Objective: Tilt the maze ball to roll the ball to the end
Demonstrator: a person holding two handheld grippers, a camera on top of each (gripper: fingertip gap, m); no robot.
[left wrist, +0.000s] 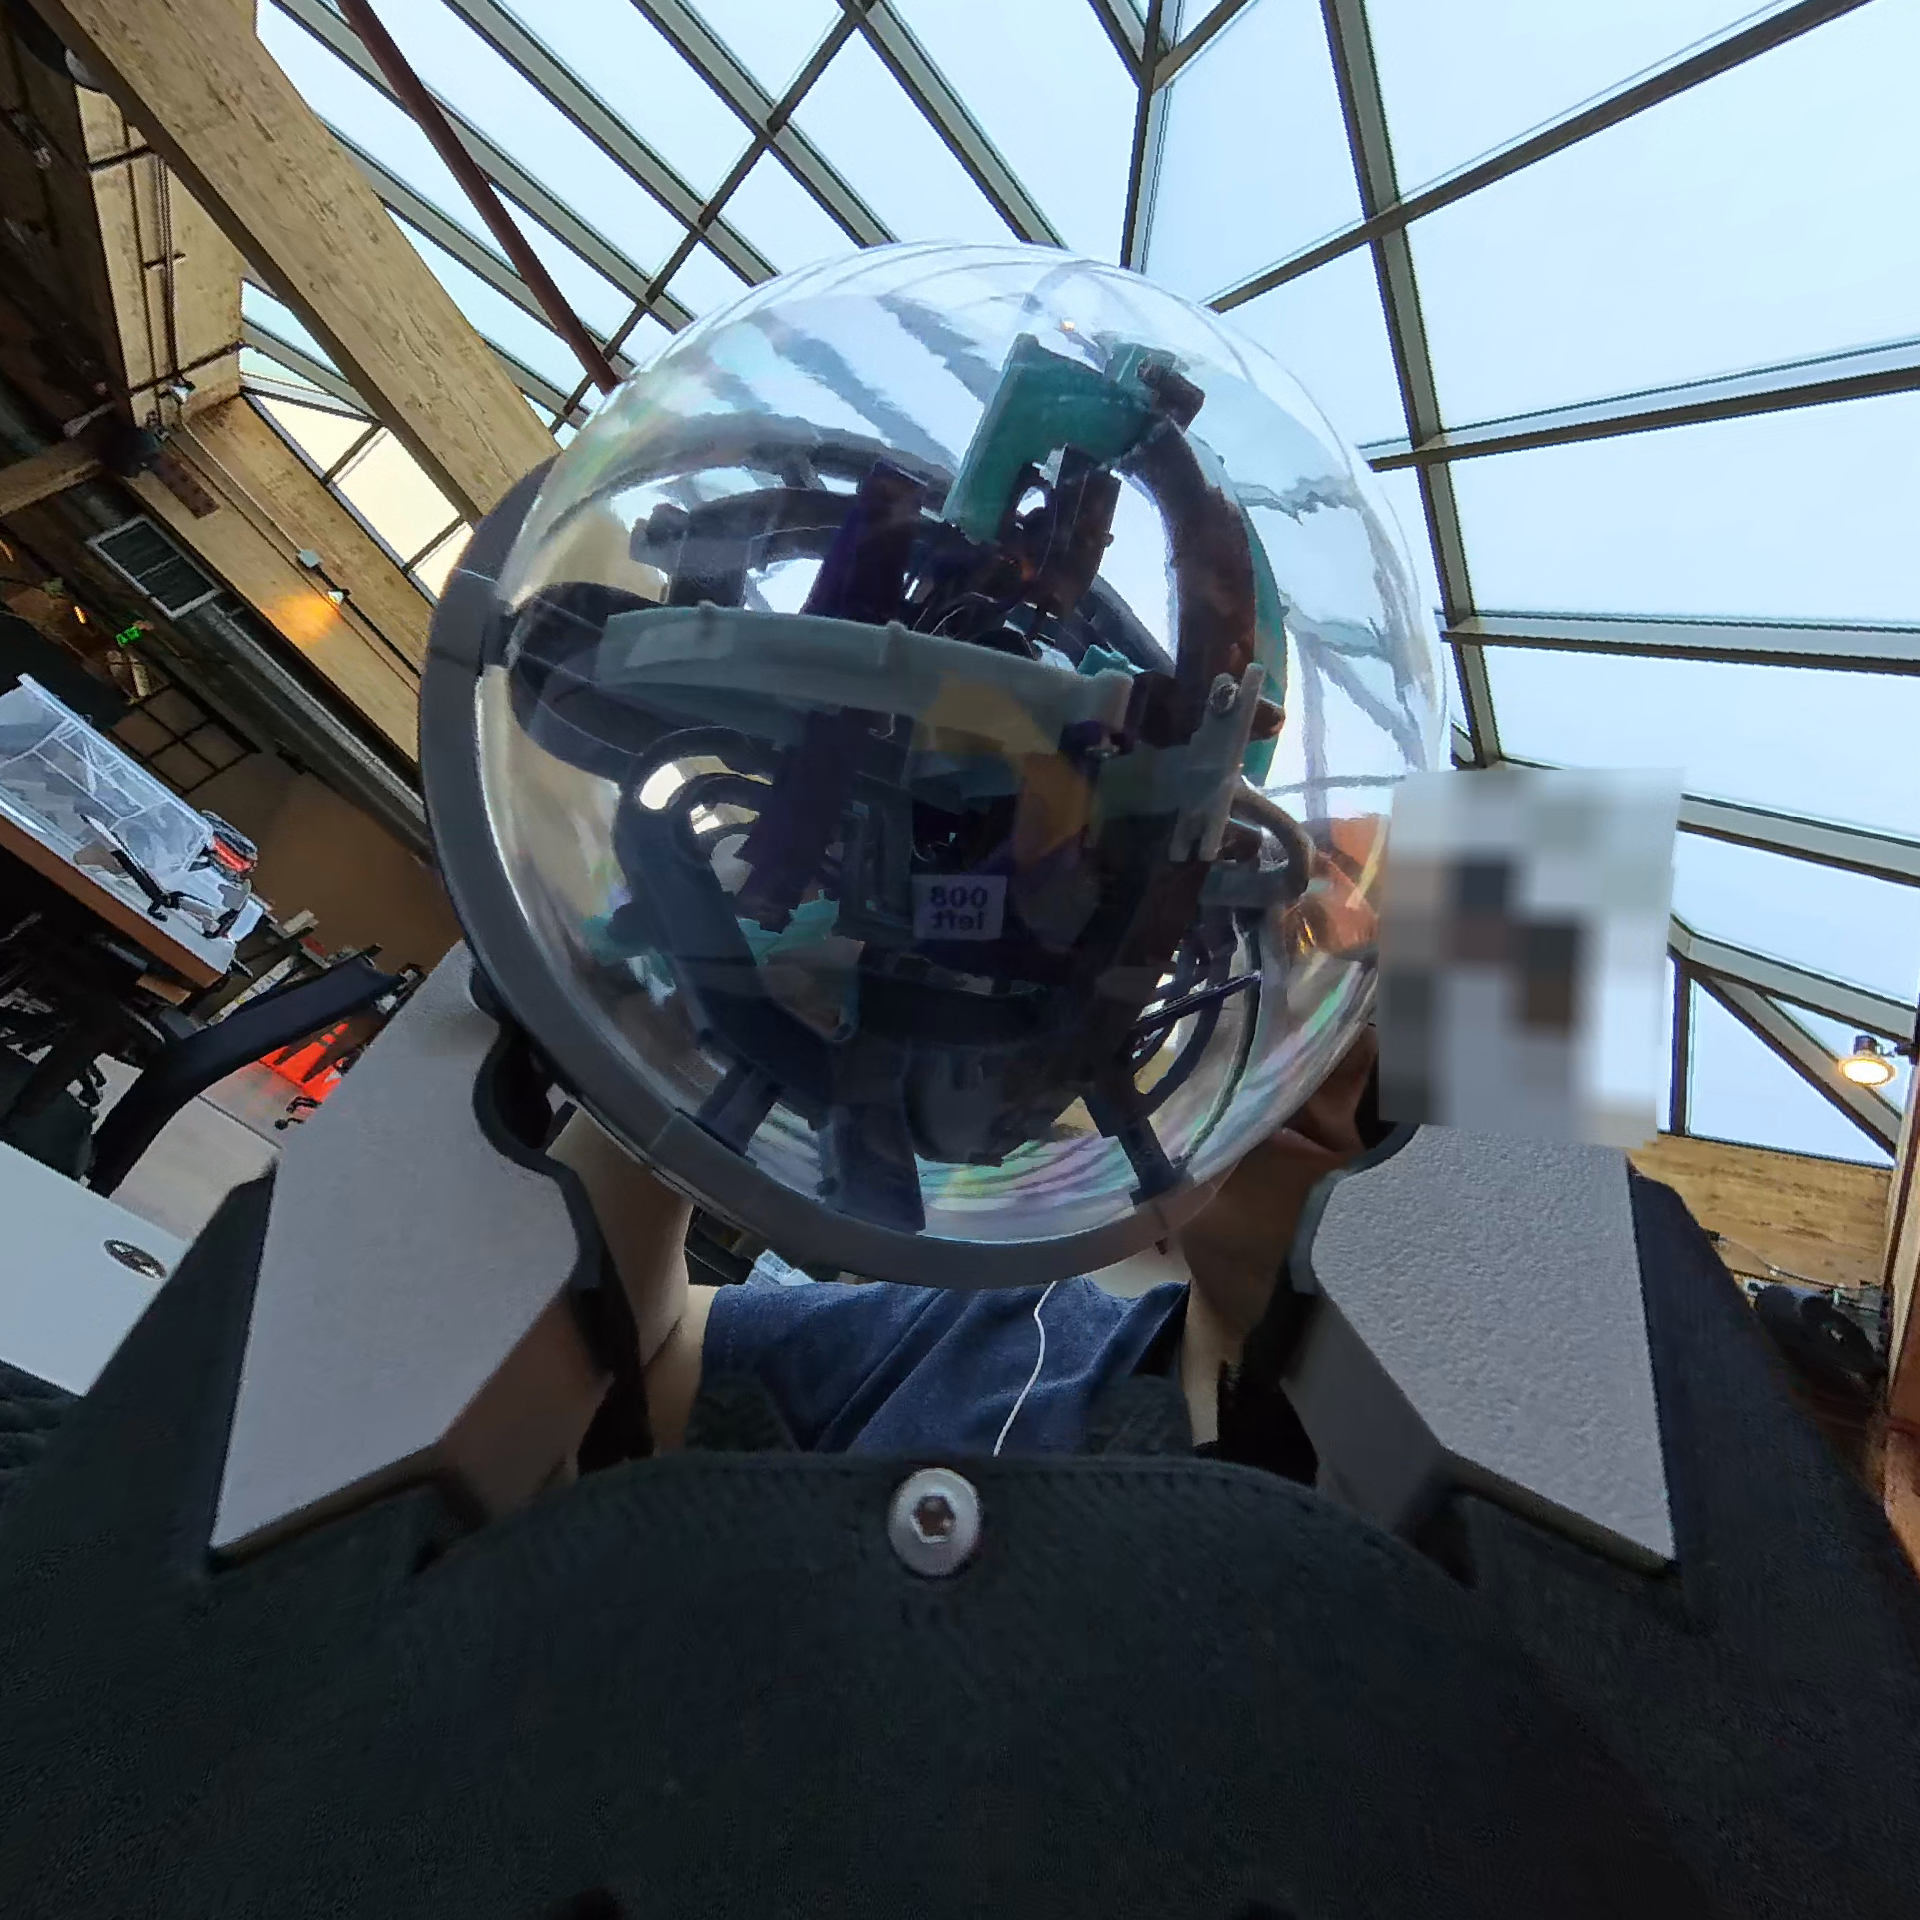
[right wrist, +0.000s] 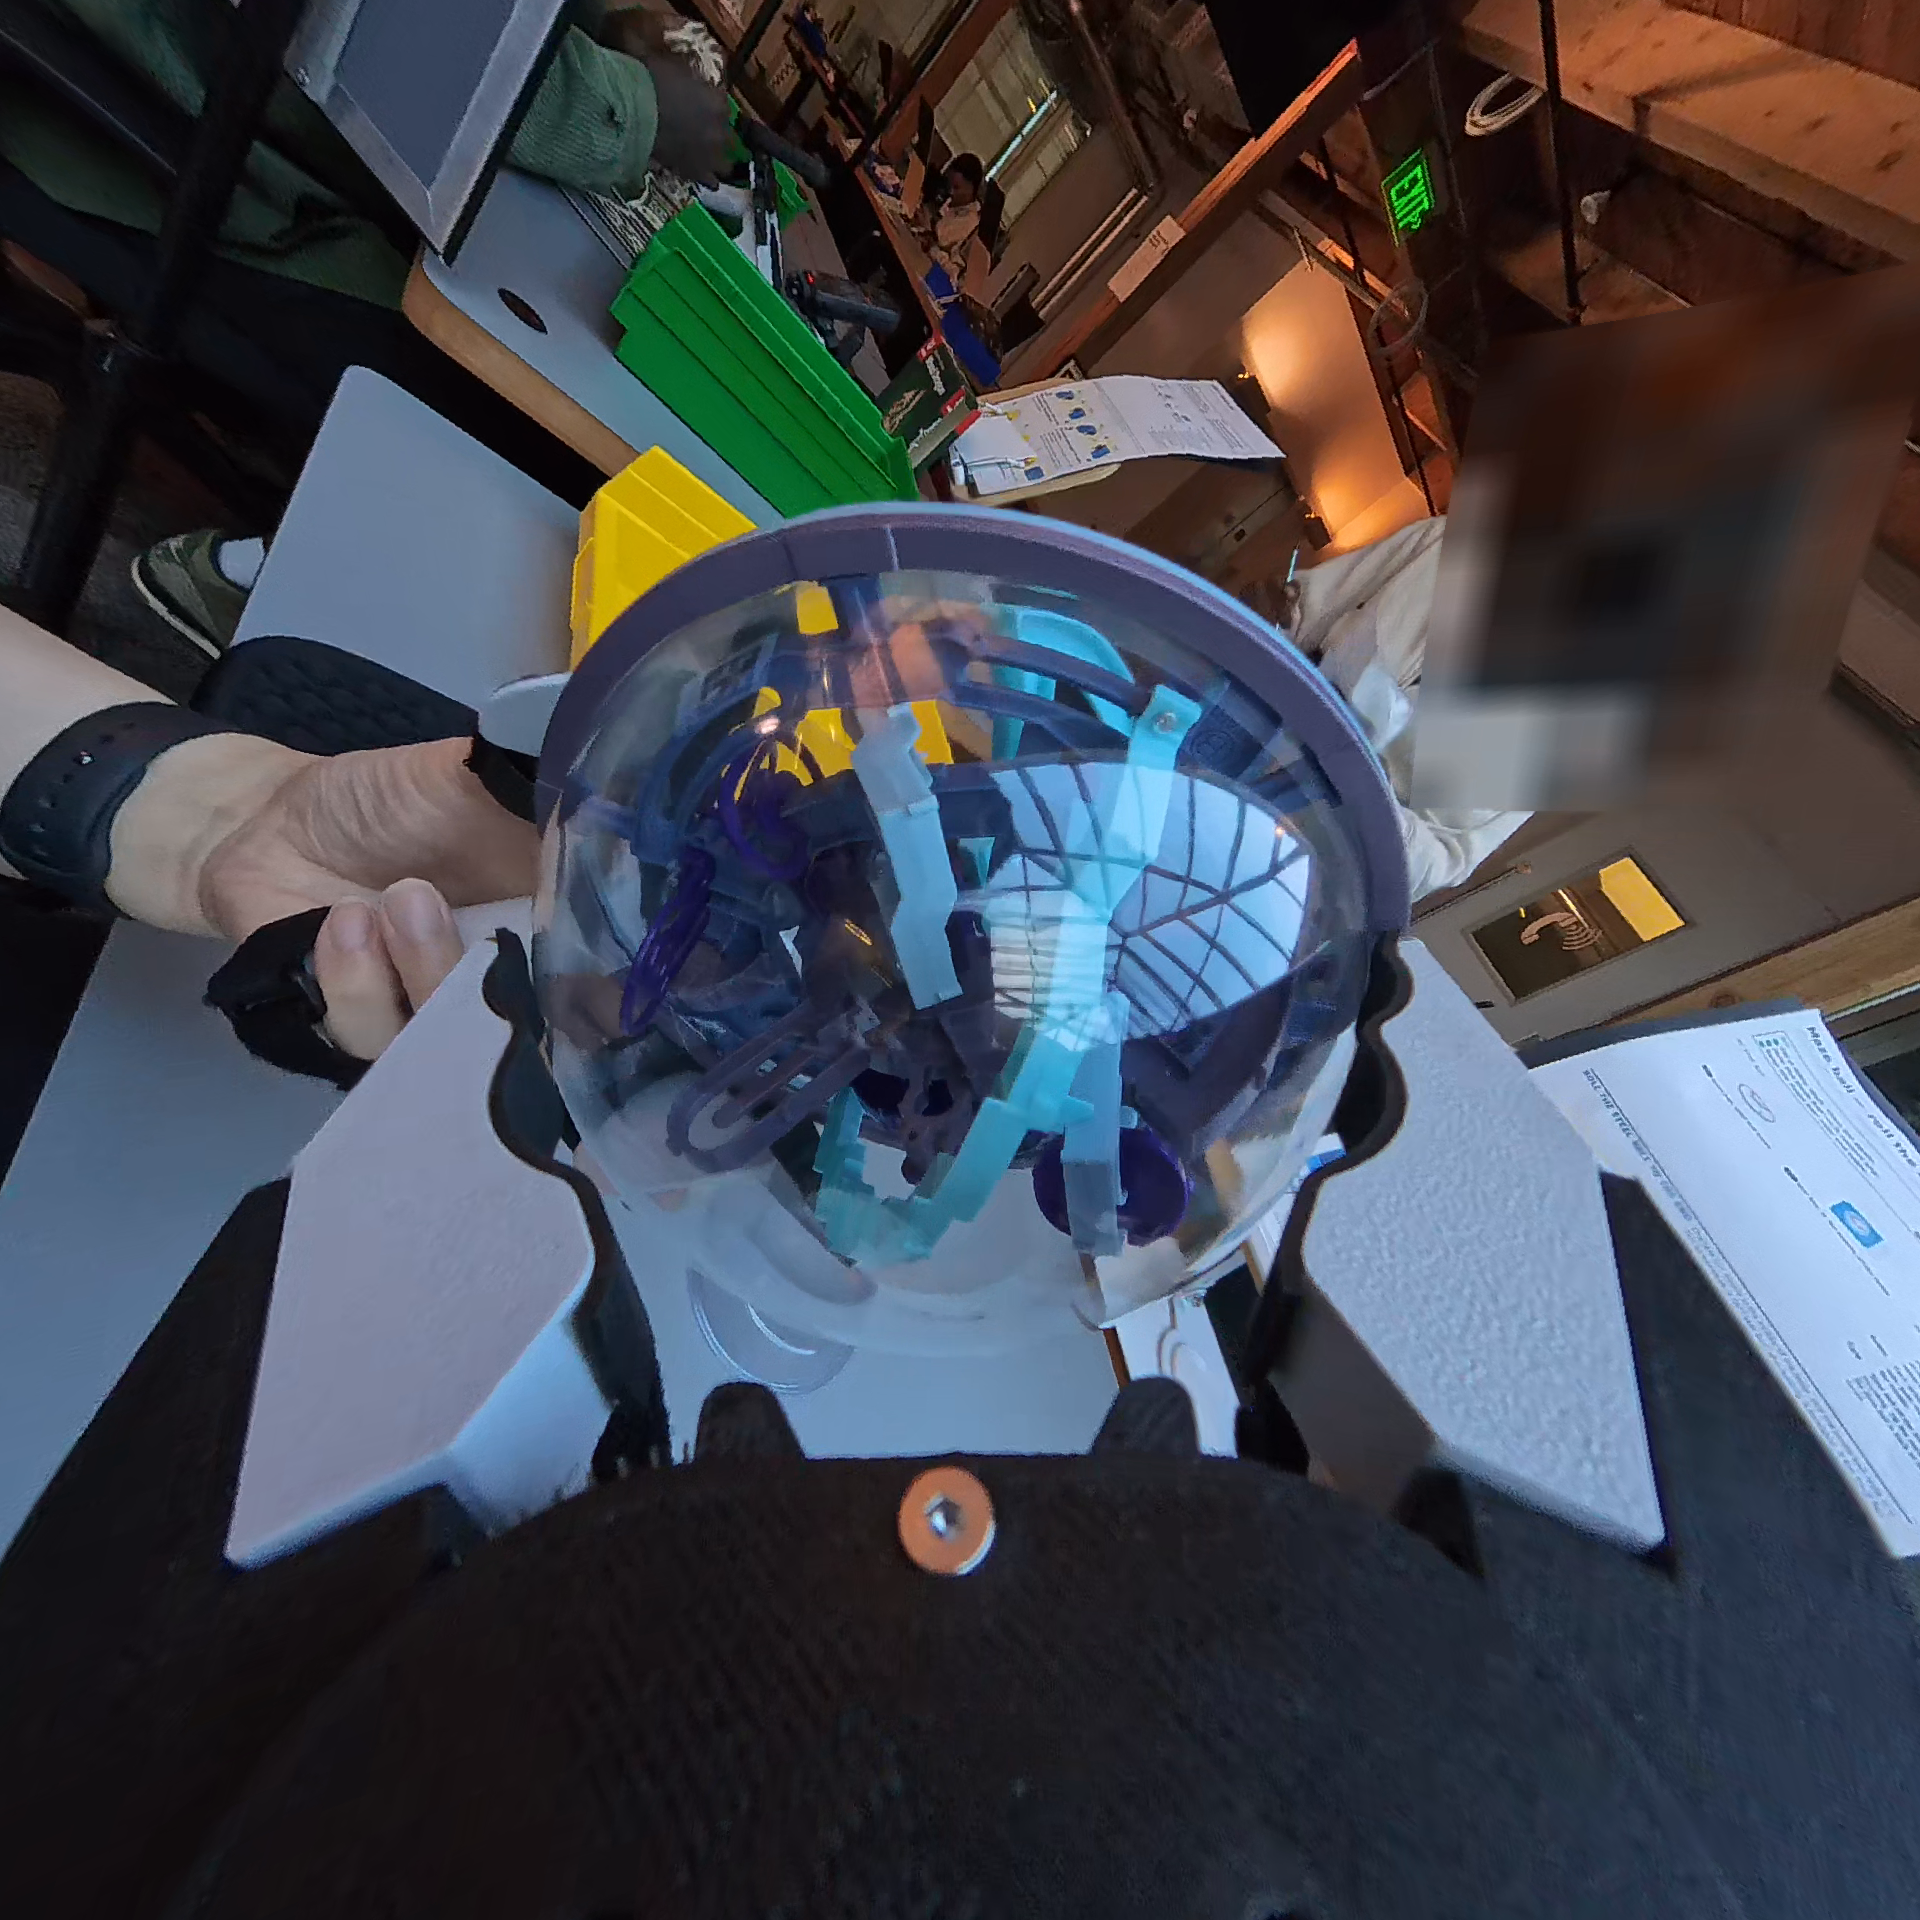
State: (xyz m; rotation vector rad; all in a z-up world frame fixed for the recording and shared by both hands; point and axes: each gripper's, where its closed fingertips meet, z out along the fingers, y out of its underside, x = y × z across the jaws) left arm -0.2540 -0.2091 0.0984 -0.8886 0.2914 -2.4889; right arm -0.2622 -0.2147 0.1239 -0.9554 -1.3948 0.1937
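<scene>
The maze ball (left wrist: 935,748) is a clear sphere with a grey ring around it and dark, purple and teal tracks inside. It is held up in the air between both grippers. My left gripper (left wrist: 914,1122) is shut on its lower part, with a skylight behind it. My right gripper (right wrist: 945,1039) is shut on the maze ball (right wrist: 966,914) from the opposite side, its black pads (right wrist: 514,1039) pressed on the shell. The left gripper's finger (right wrist: 520,701) shows at the ball's left edge, with the hand (right wrist: 291,831) that holds it. I cannot pick out the small ball inside.
A grey table (right wrist: 156,1091) lies below, with printed sheets (right wrist: 1766,1195) at the right. Yellow bins (right wrist: 644,540) and green bins (right wrist: 748,353) stand behind the ball. A person in a blue shirt (left wrist: 935,1371) is close behind the ball. Wooden beams (left wrist: 312,208) run overhead.
</scene>
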